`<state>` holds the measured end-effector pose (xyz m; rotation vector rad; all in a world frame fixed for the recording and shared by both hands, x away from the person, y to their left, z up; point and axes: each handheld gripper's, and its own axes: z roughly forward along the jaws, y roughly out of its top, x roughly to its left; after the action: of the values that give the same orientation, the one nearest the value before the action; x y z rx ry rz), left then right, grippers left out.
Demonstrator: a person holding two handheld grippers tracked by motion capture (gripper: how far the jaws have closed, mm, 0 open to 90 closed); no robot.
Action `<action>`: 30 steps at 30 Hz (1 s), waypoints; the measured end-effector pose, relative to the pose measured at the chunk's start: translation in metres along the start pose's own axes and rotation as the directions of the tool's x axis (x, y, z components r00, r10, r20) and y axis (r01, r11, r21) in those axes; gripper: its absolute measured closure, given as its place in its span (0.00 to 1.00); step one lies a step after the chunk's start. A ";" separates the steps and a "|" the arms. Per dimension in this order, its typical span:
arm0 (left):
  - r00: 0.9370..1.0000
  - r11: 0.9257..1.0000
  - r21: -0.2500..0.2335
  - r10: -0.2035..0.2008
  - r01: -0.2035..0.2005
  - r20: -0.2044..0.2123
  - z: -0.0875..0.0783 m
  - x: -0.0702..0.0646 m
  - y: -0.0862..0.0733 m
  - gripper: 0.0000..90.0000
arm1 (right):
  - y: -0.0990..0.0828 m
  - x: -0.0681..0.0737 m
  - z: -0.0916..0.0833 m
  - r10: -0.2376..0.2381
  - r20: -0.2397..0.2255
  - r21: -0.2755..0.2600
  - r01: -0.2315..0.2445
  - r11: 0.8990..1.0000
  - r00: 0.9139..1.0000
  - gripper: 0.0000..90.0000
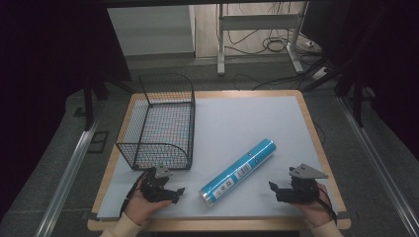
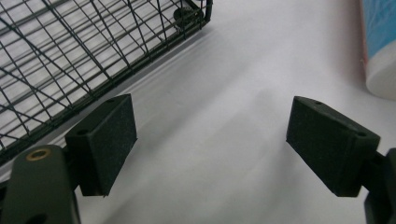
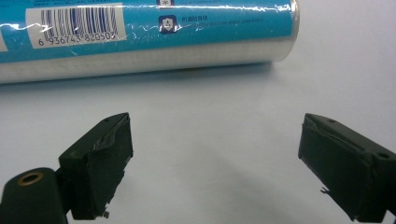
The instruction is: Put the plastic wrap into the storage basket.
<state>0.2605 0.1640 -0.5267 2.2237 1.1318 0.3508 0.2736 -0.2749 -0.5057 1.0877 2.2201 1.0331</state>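
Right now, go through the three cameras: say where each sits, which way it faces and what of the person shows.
High view: above the person's side, looking forward and down on the table; both hands, left gripper, right gripper.
Left gripper view: on that gripper, its open fingers facing the wire basket.
Right gripper view: on that gripper, open fingers facing the blue roll.
Shared: the roll.

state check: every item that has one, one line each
left hand-held gripper: open, holding nothing, low by the basket's near end
right hand-held gripper: open, holding nothing, facing the roll
wire basket: upright, nothing visible inside
blue roll: lying on its side, diagonal, wrapper on, untouched
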 end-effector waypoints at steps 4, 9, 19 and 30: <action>1.000 1.000 0.001 -0.005 0.005 -0.002 0.003 0.001 0.004 0.18 | -0.004 -0.003 -0.002 0.007 -0.024 -0.002 -0.007 1.000 1.000 0.13; 1.000 1.000 0.014 0.008 -0.008 0.002 0.005 -0.001 0.004 0.18 | -0.003 -0.005 -0.007 0.007 -0.037 -0.017 -0.007 1.000 0.999 0.14; 1.000 1.000 -0.010 0.004 -0.004 -0.007 -0.011 -0.004 0.008 0.19 | -0.003 0.001 -0.005 -0.019 -0.046 -0.003 0.019 1.000 0.999 0.14; 1.000 1.000 -0.023 0.009 -0.008 0.019 -0.013 -0.002 0.012 0.17 | -0.005 0.007 -0.006 -0.039 -0.048 0.005 0.040 0.999 0.998 0.14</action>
<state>0.2607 0.1622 -0.5088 2.2080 1.1032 0.3436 0.2635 -0.2741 -0.5060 1.0279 2.2746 1.0463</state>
